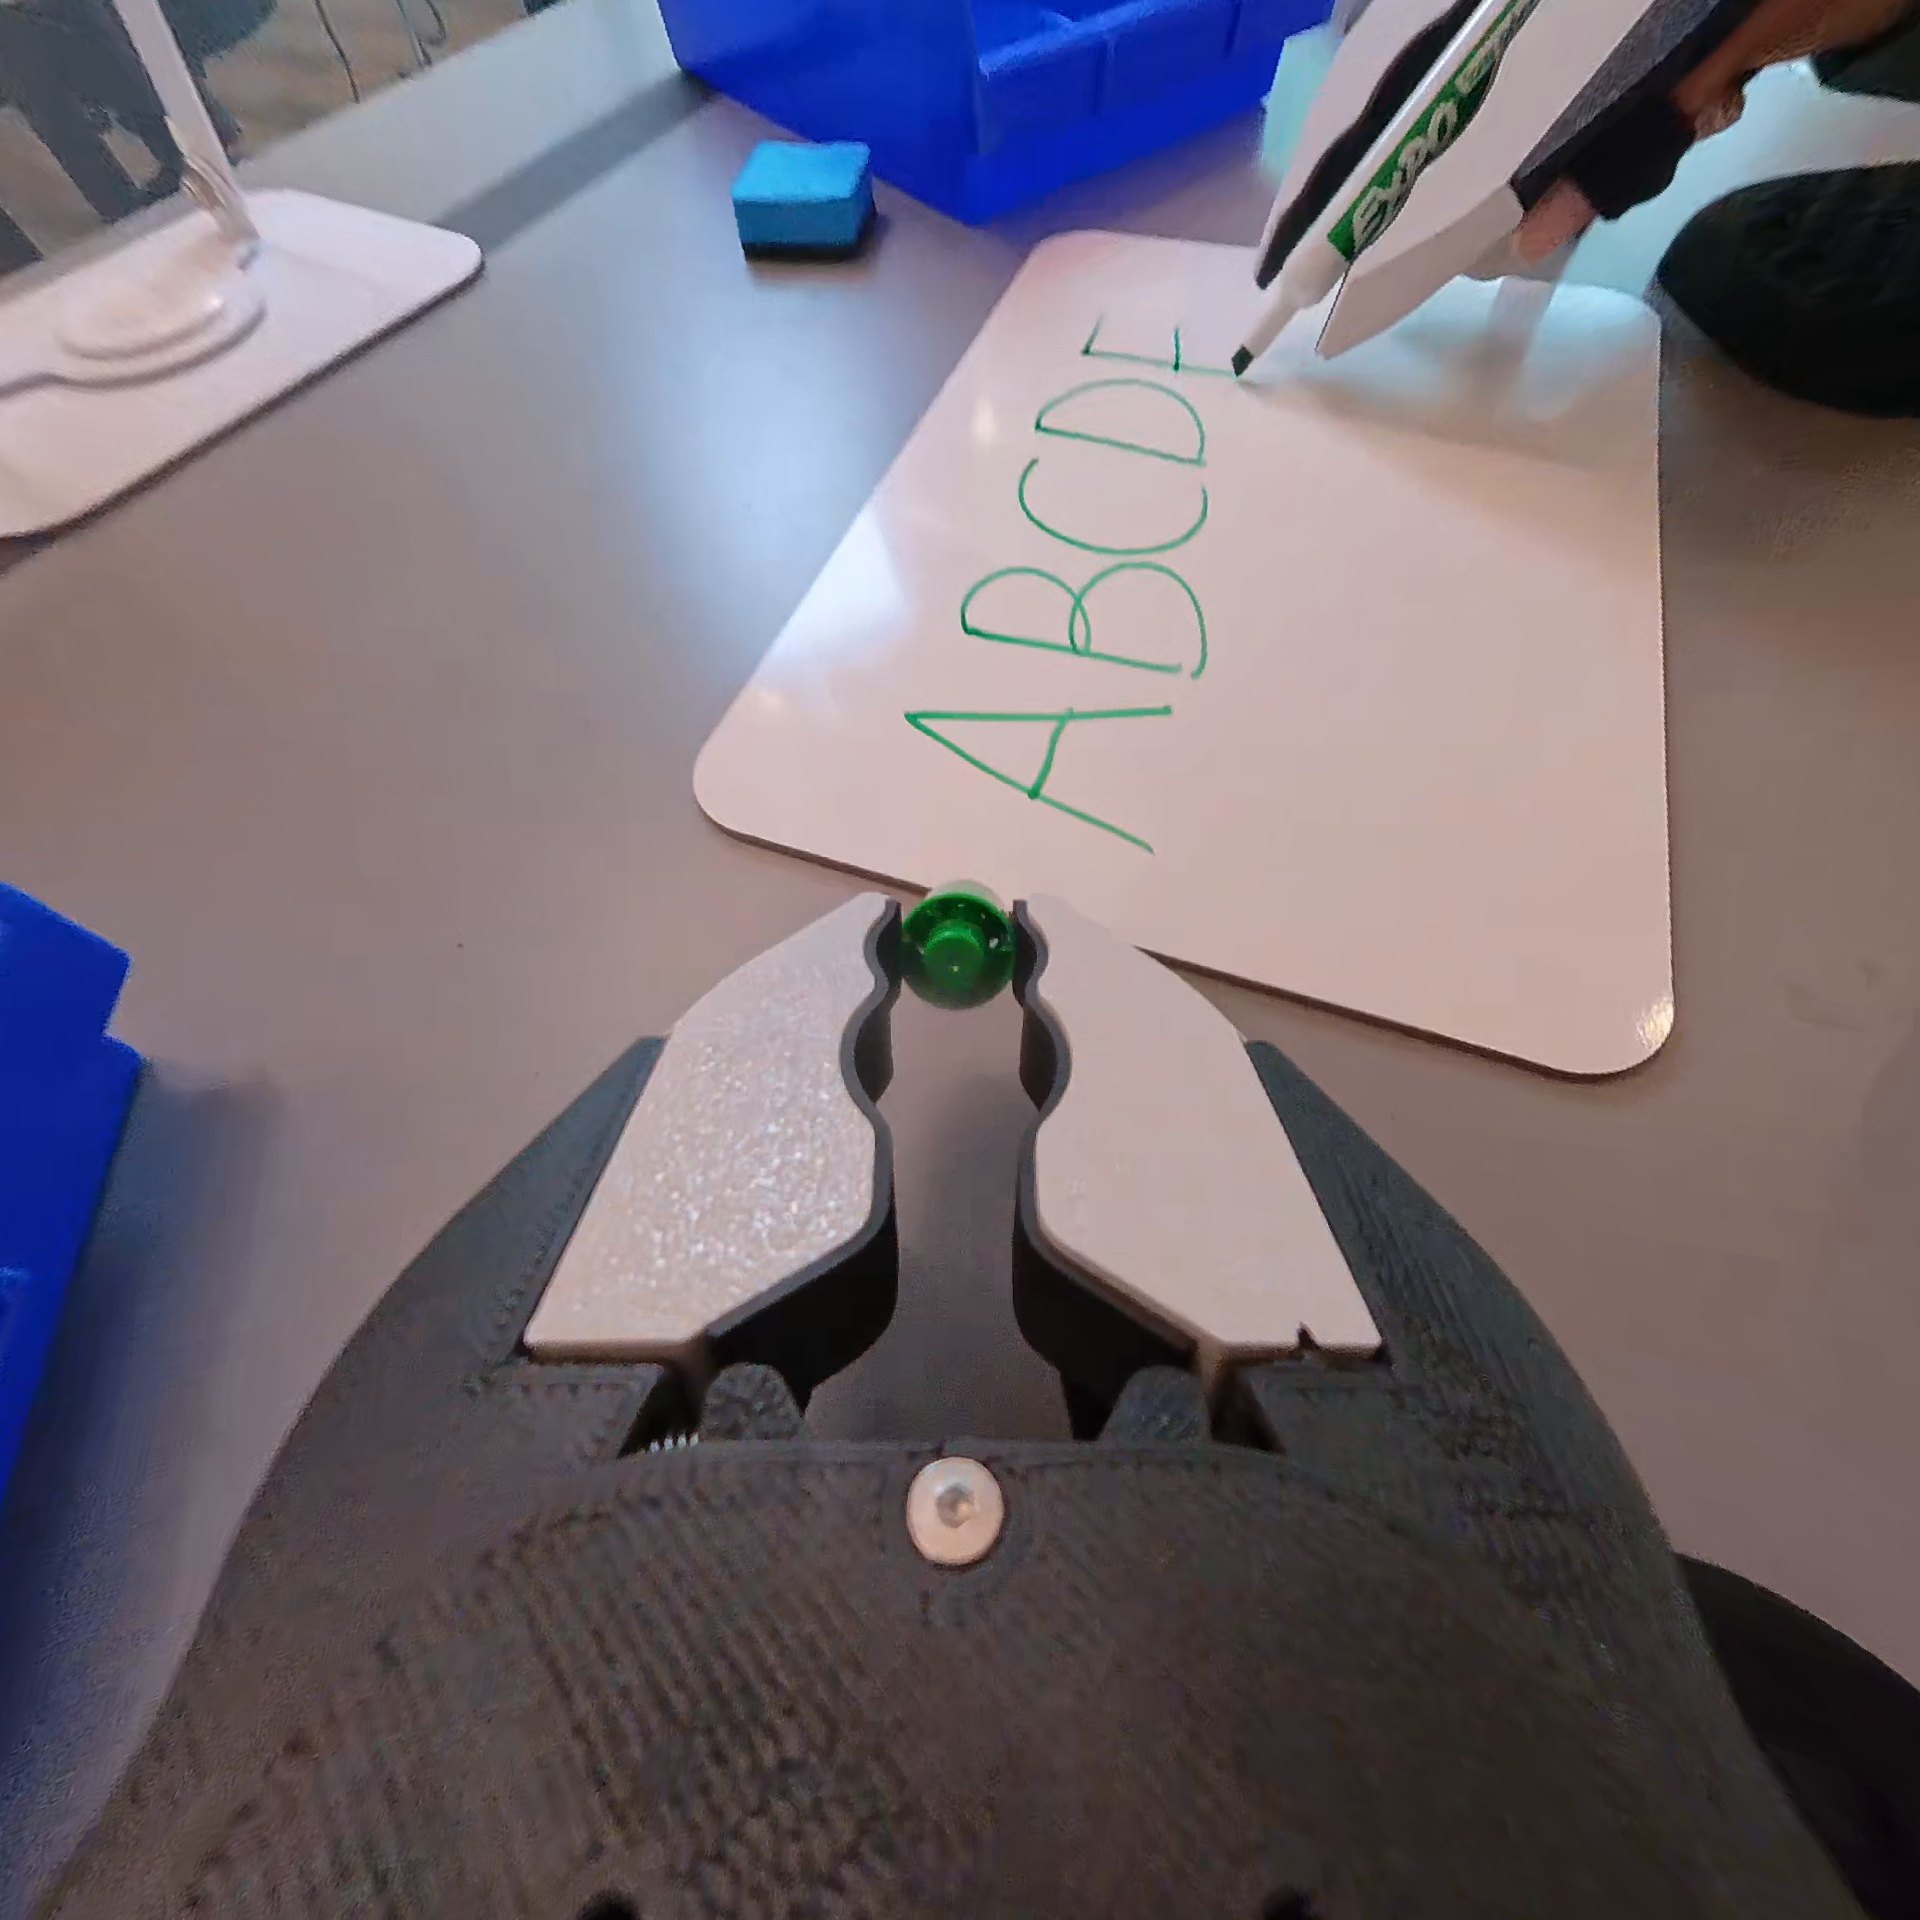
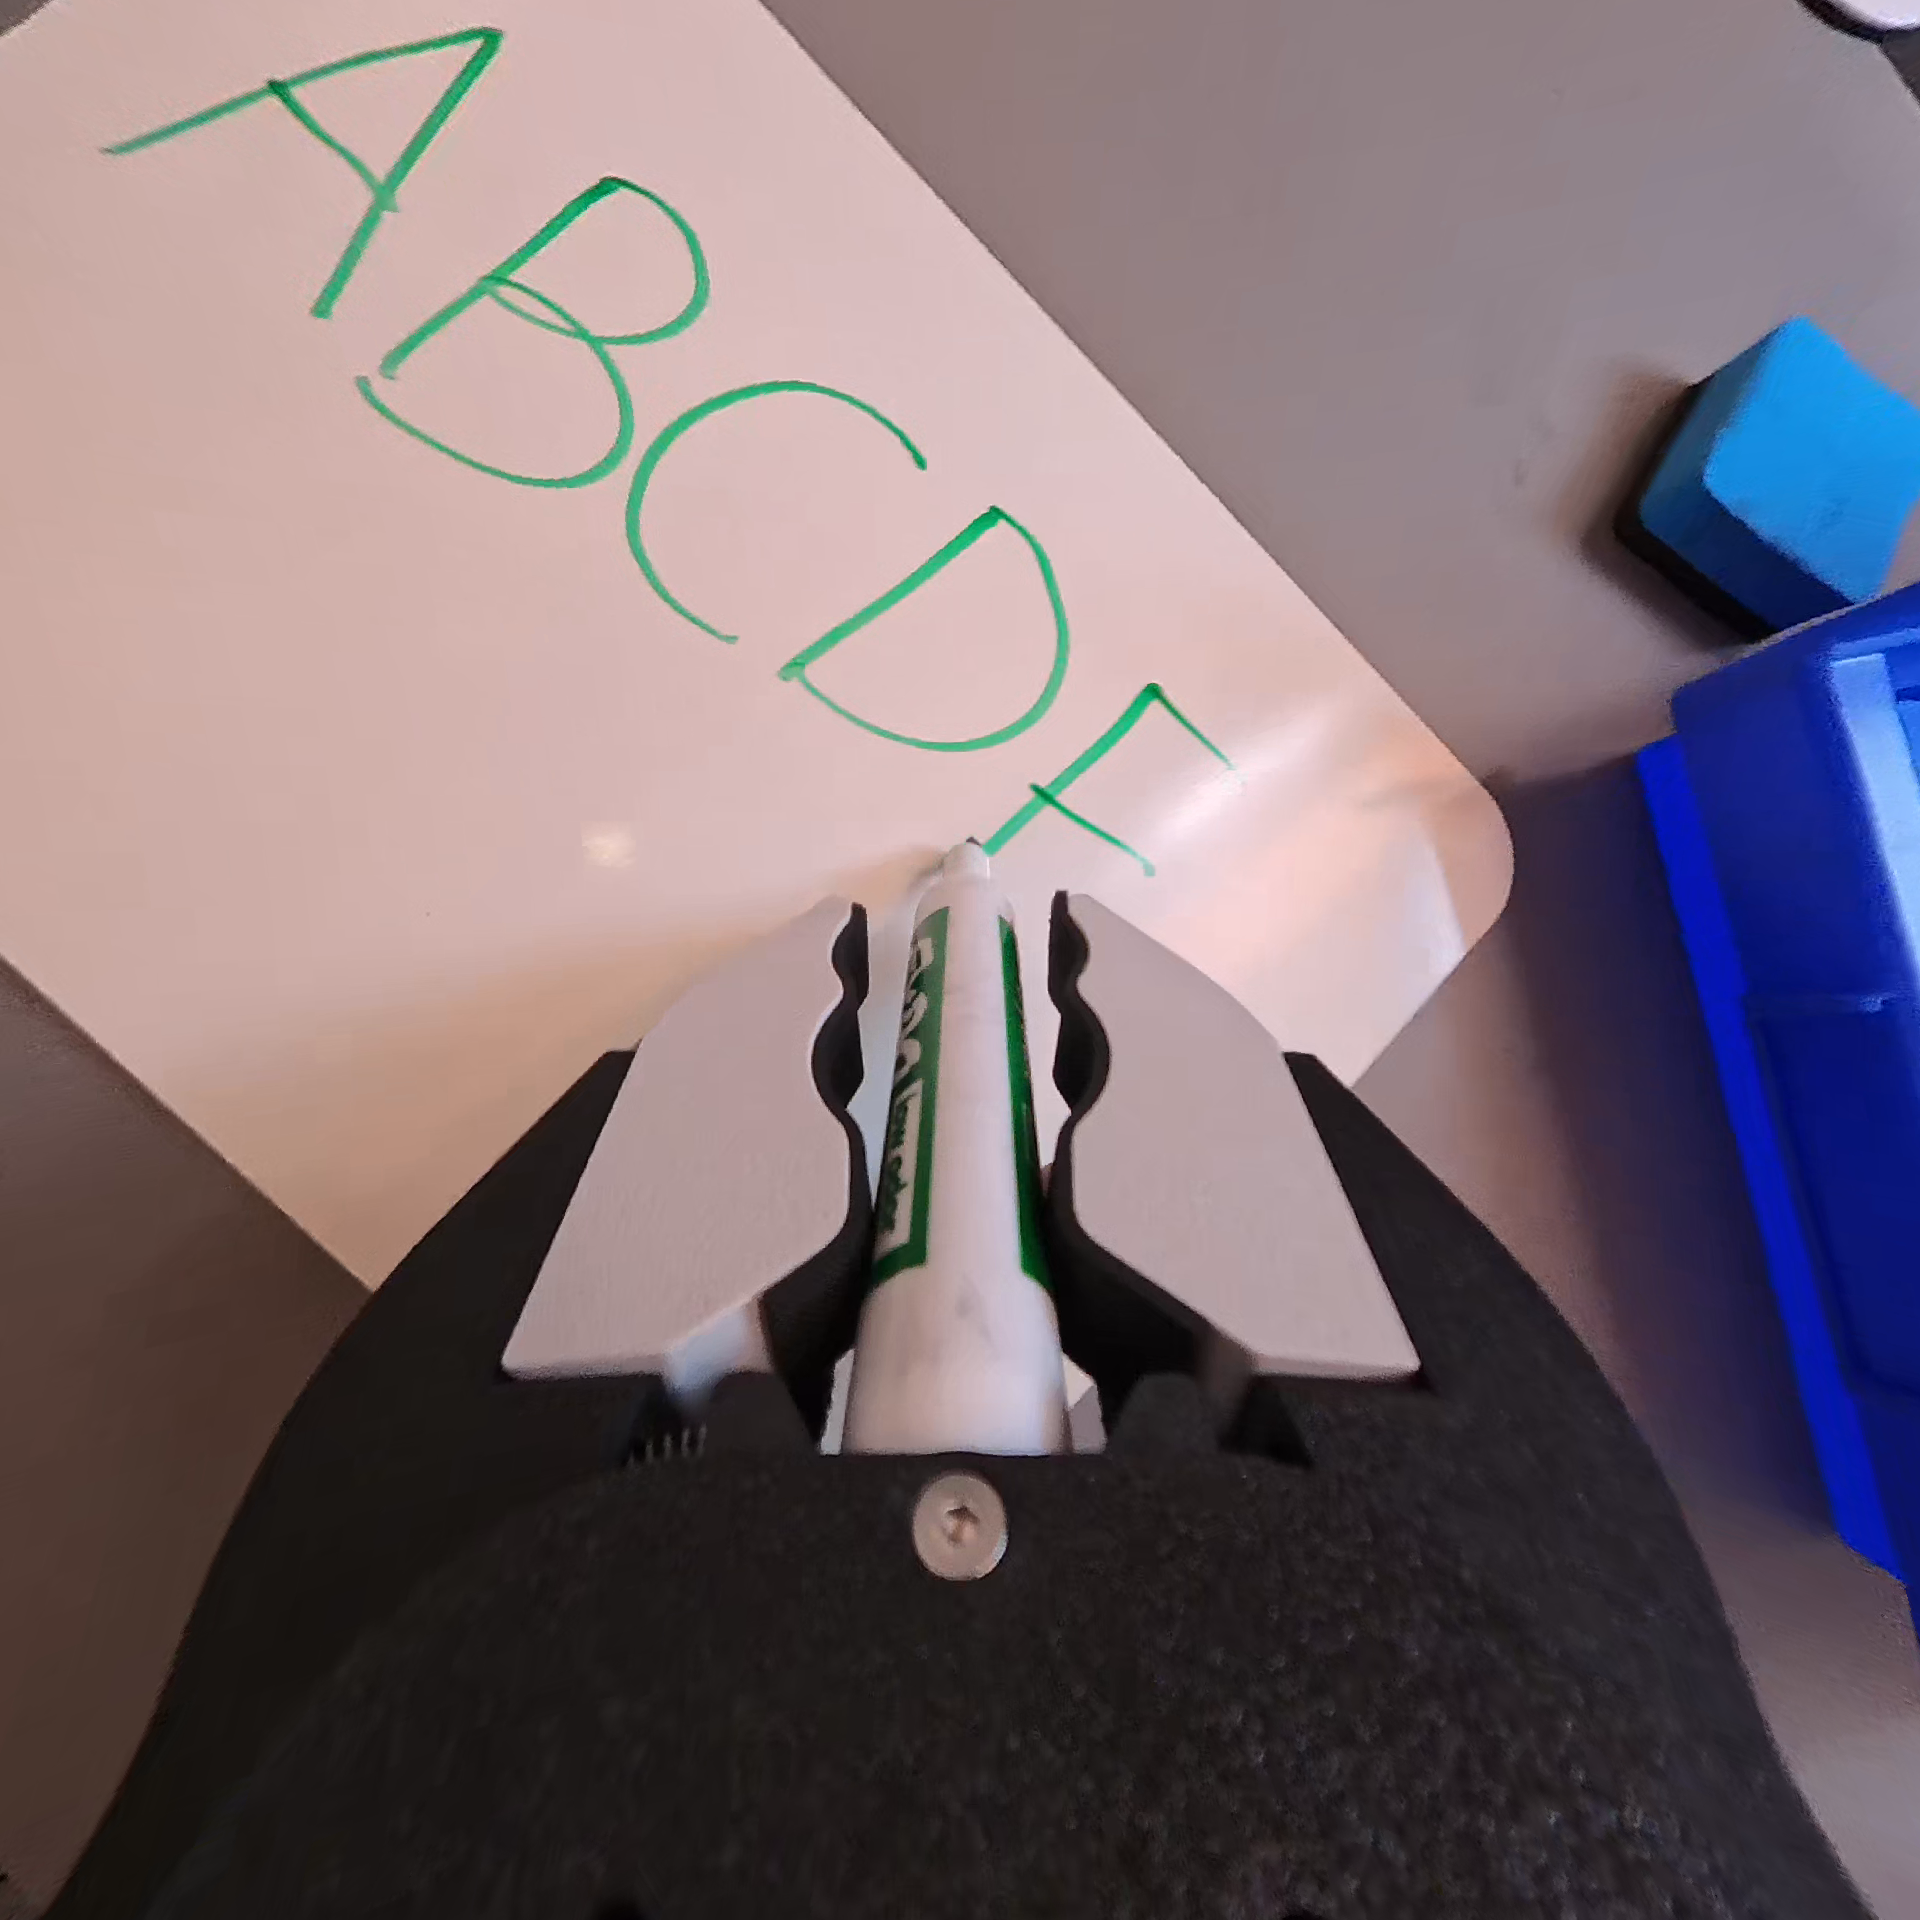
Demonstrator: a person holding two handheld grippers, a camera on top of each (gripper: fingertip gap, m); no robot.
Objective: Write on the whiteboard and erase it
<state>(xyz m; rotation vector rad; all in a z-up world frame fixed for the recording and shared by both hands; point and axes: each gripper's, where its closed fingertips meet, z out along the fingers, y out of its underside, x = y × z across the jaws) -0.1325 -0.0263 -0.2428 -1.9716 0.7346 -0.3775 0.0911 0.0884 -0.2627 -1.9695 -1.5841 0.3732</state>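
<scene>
Finishing the last green letter called for light, even pressure: the right gripper point(image 2: 956, 914) clamped the white-barrelled green marker point(image 2: 961, 1122), tip touching the glossy white whiteboard point(image 2: 312, 727) at 12 o'clock. The left gripper point(image 1: 954, 951) pinched the green plastic cap point(image 1: 954, 956); the blue foam eraser point(image 2: 1787, 478) waited at 2 o'clock.

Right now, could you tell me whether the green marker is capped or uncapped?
Uncapped: the marker has its bare tip on the whiteboard, while the left gripper holds the green cap.

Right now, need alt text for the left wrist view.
The left gripper pinches a green marker cap above a grey table. Beyond it, the right gripper holds a marker with its tip on a whiteboard bearing green letters; a blue eraser lies behind.
</scene>
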